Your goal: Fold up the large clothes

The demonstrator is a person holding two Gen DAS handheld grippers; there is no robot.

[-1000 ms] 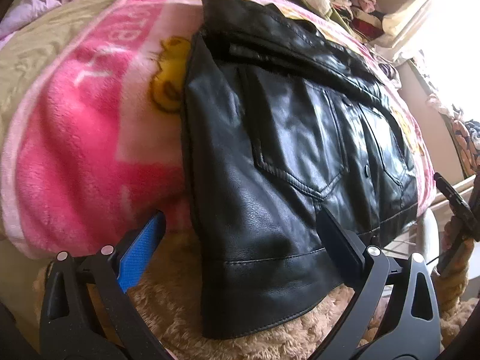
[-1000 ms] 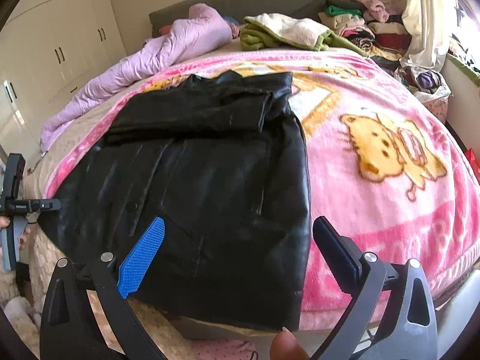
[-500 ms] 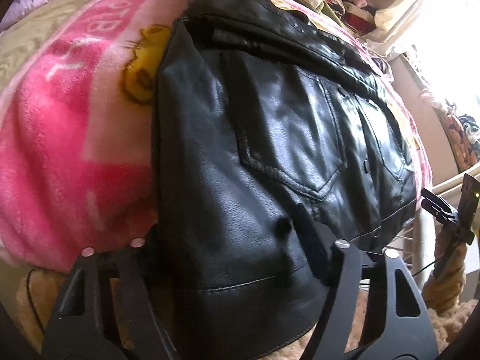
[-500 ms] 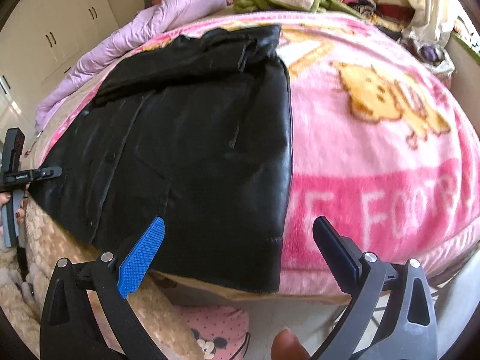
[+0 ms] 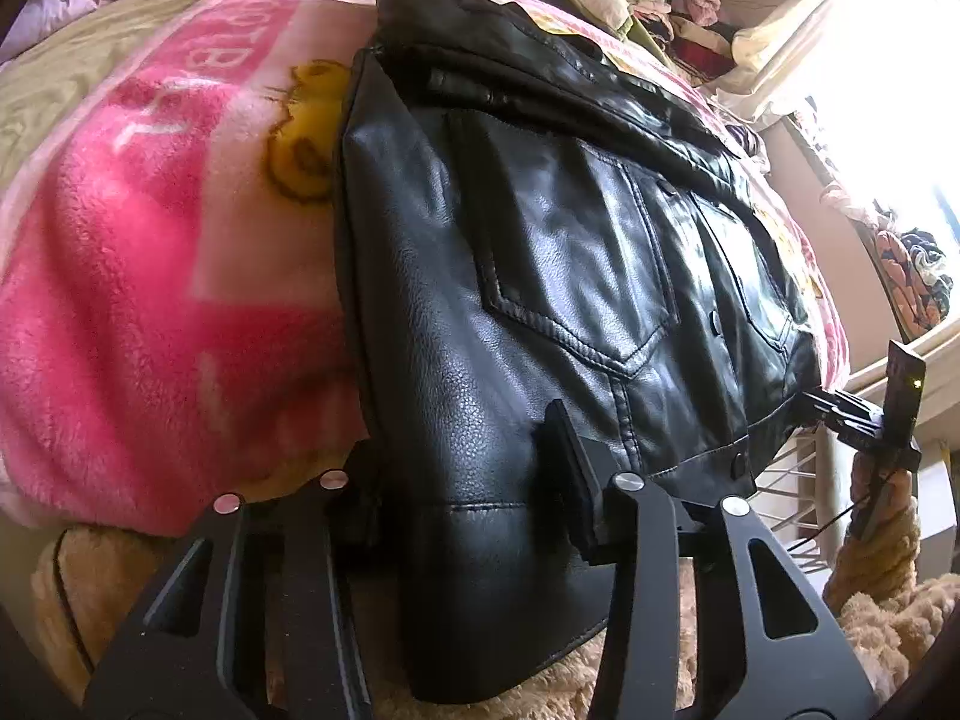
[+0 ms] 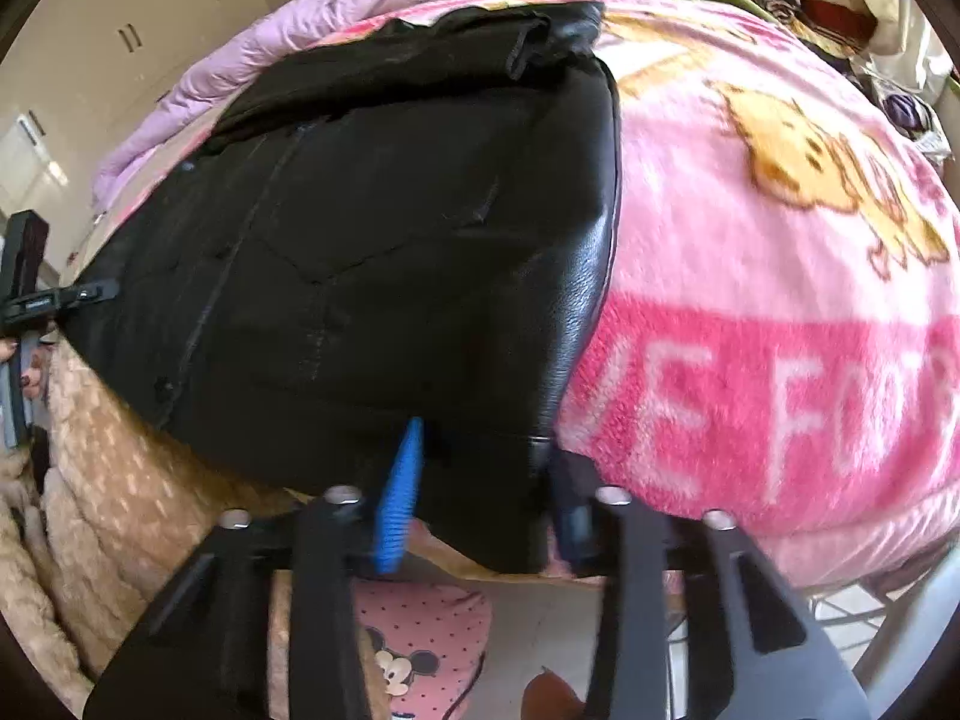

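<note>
While the black jacket (image 5: 540,276) lies flat on the pink blanket (image 5: 150,276), its hem hanging over the bed's near edge, I inspect the left wrist view first. My left gripper (image 5: 468,480) has just been closing, and its jaws now stand narrow with the hem's left corner bunched between them; the pads appear to press the leather. At the jacket's far corner the other gripper shows, small, at the hem.

Right wrist view: my right gripper (image 6: 480,480) has likewise just been closing, and the blue pad (image 6: 399,492) and its dark partner pinch the hem's right corner. The left gripper sits at the jacket's opposite corner, a person's fingers behind it.

Judgement: both corners look secured, so the fold up toward the collar (image 6: 480,36) comes next. I would lift both hands together and level, keeping the hem taut, since stiff, slick leather may slip or buckle if one side leads.
</note>
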